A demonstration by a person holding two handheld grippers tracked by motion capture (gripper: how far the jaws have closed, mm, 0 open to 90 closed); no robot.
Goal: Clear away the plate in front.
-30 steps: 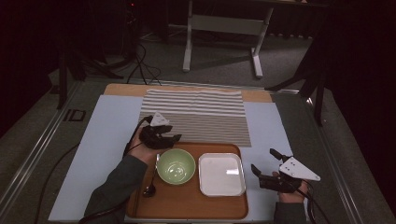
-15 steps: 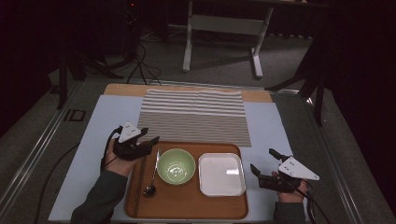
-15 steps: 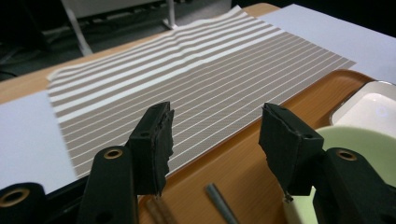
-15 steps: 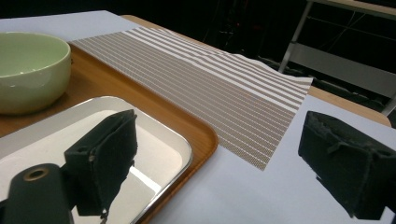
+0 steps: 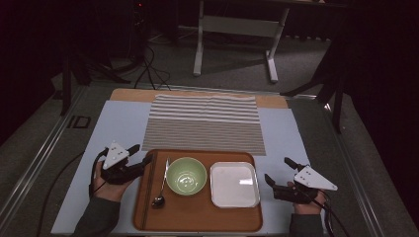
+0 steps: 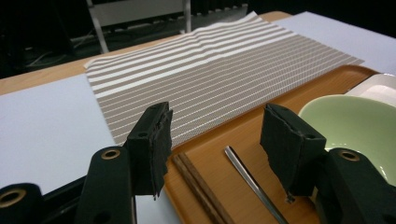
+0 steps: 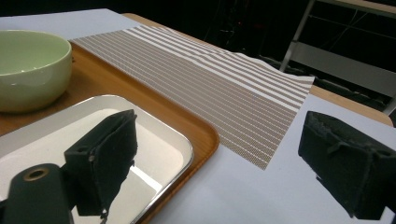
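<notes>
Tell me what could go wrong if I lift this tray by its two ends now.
The bowl, spoon and chopsticks lie loose on the tray, so a tilt could slide them. The left gripper, jaws open and just widened with nothing between them, lines up over the chopsticks and may pinch them with the rim. The right gripper, jaws open, sits near the metal dish and could knock it.
</notes>
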